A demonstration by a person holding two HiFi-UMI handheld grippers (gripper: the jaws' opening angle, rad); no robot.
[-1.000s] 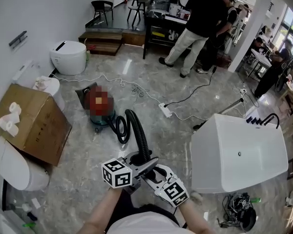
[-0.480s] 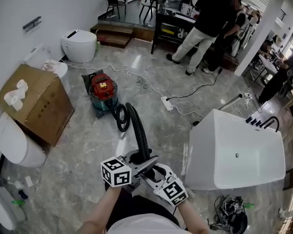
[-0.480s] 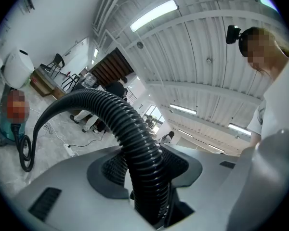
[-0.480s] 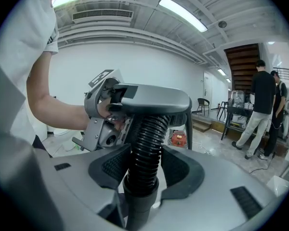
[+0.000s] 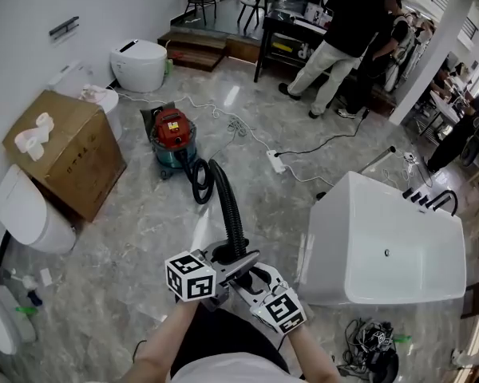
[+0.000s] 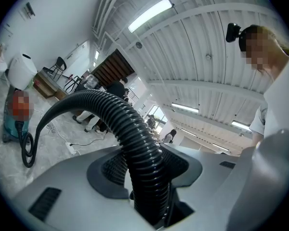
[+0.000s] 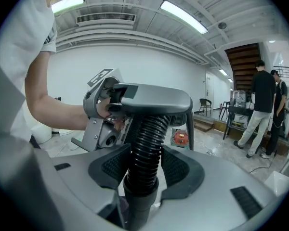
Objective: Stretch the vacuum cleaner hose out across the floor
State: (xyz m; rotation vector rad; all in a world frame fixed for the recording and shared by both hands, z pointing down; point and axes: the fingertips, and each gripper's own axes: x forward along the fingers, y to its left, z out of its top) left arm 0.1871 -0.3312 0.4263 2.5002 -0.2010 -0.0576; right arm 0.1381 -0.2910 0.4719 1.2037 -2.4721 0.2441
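On the floor point(image 5: 136, 230) the red vacuum point(image 5: 170, 134) stands well apart from the person; its black hose point(image 5: 226, 202) loops beside it, then rises toward the person. The fingers of the left gripper point(image 5: 222, 255) and right gripper point(image 5: 251, 278) each pinch the hose, side by side at its free end. Recommended: hold both pinches firm and draw level, directly away from the vacuum, so the loop opens without toppling it.

No readable text anywhere; print on the cardboard box point(image 5: 70, 156) too small.
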